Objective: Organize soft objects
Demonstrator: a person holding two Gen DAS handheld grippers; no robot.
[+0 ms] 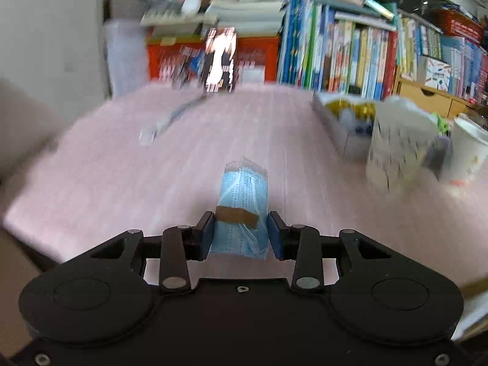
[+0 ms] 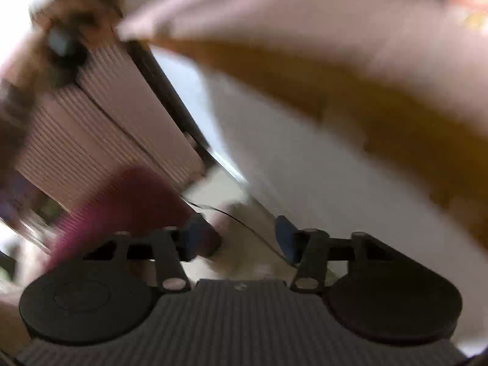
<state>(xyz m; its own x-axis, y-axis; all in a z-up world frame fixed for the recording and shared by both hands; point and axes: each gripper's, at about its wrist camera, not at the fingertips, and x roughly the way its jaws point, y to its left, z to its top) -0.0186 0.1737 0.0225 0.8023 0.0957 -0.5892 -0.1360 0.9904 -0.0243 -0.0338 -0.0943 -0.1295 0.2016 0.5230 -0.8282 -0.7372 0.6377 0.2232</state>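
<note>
Nearest in the left wrist view, the left gripper (image 1: 241,233) has its jaws drawn in to a narrow gap, with the blue pads pressed on either side of a clear plastic packet of pale blue folded face masks (image 1: 244,210), sealed across with a strip of brown tape. The packet sticks out forward over the pink ribbed table mat (image 1: 106,189) and seems to be carried rather than lying on it.

The right wrist view is badly smeared. The right gripper (image 2: 241,239) shows its blue pads standing apart, with something pale and blurred low between them; whether they press on it I cannot tell. A dark red shape (image 2: 131,198) lies just left of it, too blurred to name.

The step in hand looks like carrying the mask packet to a place among the other soft things. The next move calls for picking a container and lowering the packet in before letting go.

Farther off on the right stands a grey rectangular box (image 1: 341,125) holding yellow and white items that are too blurred to identify. Just nearer, beside it, stands a crumpled white patterned bag (image 1: 399,149), contents hidden. A white cup (image 1: 469,149) stands at the right edge. A thin grey cable (image 1: 174,116) lies far left on the mat, and a row of upright colourful books (image 1: 350,45) stands at the back.
</note>
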